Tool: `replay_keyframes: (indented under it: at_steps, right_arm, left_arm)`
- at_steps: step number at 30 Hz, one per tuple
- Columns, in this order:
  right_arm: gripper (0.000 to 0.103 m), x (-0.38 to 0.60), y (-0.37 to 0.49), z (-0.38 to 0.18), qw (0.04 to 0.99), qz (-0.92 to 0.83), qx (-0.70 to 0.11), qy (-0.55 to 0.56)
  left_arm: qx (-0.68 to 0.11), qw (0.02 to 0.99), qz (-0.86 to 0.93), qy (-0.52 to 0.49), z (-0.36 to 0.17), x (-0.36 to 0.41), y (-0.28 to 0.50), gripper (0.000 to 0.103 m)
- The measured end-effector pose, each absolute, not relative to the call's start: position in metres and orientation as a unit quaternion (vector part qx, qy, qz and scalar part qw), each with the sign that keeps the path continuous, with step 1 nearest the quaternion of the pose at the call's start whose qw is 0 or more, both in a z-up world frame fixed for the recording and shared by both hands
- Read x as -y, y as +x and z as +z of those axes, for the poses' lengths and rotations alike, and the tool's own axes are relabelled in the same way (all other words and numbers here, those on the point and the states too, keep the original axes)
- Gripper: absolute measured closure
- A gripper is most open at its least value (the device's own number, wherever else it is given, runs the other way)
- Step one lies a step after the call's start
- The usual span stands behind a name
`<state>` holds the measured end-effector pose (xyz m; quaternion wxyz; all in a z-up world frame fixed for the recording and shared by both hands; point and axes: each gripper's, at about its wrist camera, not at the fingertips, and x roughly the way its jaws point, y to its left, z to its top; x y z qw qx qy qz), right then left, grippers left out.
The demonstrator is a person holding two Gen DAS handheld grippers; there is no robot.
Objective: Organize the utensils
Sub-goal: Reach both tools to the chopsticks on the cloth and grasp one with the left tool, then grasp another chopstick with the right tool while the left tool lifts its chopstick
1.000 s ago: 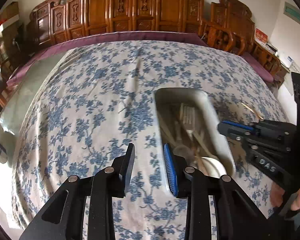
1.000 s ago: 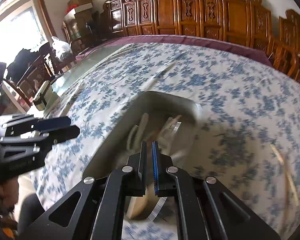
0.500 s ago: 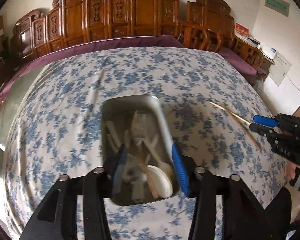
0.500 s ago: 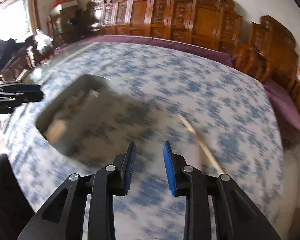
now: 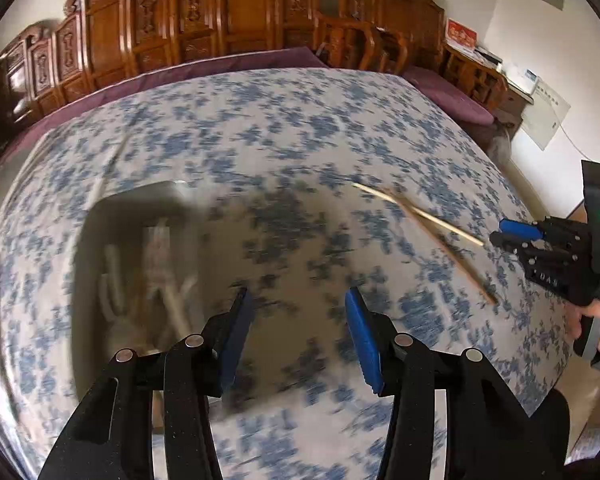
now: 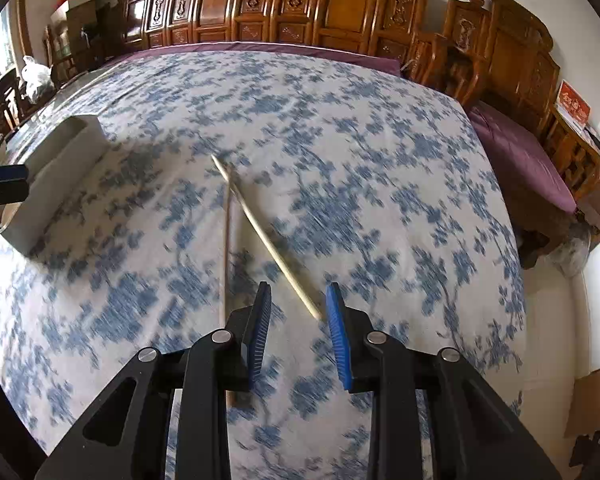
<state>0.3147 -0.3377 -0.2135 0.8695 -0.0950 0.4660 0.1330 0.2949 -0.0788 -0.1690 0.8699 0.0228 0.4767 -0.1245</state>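
Right tool (image 6: 296, 312) now over crossed chopsticks (image 6: 260, 228) pointing away, both tools parted, empty.

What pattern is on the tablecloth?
The tablecloth is white with blue flowers all over. The right wrist view shows it best.

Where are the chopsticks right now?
The chopsticks lie crossed on the flowered tablecloth, right of the utensil tray. In the right wrist view they sit just ahead of the right gripper, its jaws open.
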Motion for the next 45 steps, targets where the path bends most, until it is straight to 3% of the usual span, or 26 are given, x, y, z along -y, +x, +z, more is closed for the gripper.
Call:
replay_keyframes:
  at_steps: [17, 29, 31, 34, 37, 45]
  right_arm:
    - [0.072, 0.378, 0.289, -0.204, 0.881, 0.145, -0.448, -0.054]
    - [0.072, 0.394, 0.289, -0.212, 0.88, 0.136, -0.453, -0.037]
    - [0.072, 0.389, 0.292, -0.215, 0.879, 0.139, -0.454, -0.039]
    - [0.072, 0.379, 0.298, -0.219, 0.877, 0.146, -0.455, -0.04]
    - [0.072, 0.365, 0.305, -0.223, 0.875, 0.156, -0.457, -0.043]
    - [0.072, 0.325, 0.33, -0.232, 0.864, 0.181, -0.465, -0.07]
  left_arm:
    - [-0.514, 0.843, -0.157, 0.023, -0.222, 0.231, 0.345, 0.057]
    - [-0.529, 0.834, -0.129, 0.094, -0.245, 0.25, 0.347, 0.058]
    - [-0.532, 0.832, -0.13, 0.09, -0.244, 0.24, 0.347, 0.074]
    - [-0.54, 0.829, -0.125, 0.081, -0.242, 0.226, 0.348, 0.089]
    - [-0.543, 0.828, -0.119, 0.075, -0.242, 0.21, 0.348, 0.093]
    - [-0.545, 0.829, -0.112, 0.057, -0.241, 0.18, 0.346, 0.093]
